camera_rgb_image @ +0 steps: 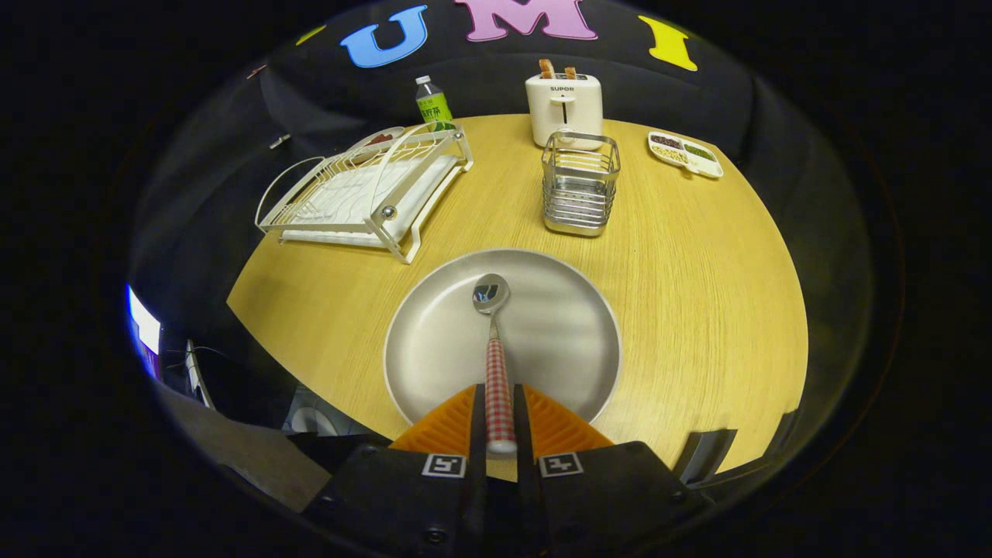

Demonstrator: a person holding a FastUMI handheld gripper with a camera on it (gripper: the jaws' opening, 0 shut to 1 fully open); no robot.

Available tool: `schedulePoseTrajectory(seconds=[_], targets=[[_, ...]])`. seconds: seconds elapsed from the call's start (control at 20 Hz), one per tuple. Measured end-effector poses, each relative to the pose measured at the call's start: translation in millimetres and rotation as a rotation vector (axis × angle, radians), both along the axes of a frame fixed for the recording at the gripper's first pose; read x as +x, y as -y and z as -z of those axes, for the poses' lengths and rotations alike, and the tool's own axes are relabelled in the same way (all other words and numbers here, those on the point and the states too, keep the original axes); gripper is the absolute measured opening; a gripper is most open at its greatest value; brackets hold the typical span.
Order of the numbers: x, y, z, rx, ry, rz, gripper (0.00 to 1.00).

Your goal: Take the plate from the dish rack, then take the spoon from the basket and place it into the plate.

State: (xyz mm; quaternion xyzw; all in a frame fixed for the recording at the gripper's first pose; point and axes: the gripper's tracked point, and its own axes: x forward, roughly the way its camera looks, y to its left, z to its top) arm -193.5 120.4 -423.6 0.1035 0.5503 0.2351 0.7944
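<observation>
A round wooden tabletop (697, 294) fills the middle of the frame, with black cloth walling the booth behind it. The plate (573, 341) sits lower centre, just ahead of my gripper (500, 422). I have the gripper clamped on the checked handle of the spoon (496, 349), both fingers pressing it, the bowl of the spoon over the plate's middle. At upper left stands the white dish rack (364, 194), a bottle (432, 102) behind it. Above the plate is the wire basket (580, 184), then a toaster (563, 108) holding 2 slices. A divided snack tray (685, 153) lies upper right.
</observation>
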Motion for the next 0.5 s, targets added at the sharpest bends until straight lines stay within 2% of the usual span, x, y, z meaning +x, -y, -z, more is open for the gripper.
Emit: schedulePoseTrajectory(seconds=[0.05, 0.15, 0.2, 0.25, 0.3, 0.35, 0.5], targets=[[0.5, 2.2, 1.4, -0.013, 0.000, 0.010, 0.19], [4.3, 2.2, 2.6, -0.015, 0.000, 0.036, 0.36], [5.5, 3.2, 0.3, -0.014, 0.005, 0.048, 0.57], [8.2, 3.1, -1.3, -0.013, 0.013, 0.058, 0.69], [10.6, 5.0, -3.5, -0.015, 0.022, 0.067, 0.92], [14.0, 4.2, -5.8, -0.016, 0.039, 0.080, 1.00], [27.3, 11.3, -24.9, -0.016, 0.115, 0.118, 0.99]])
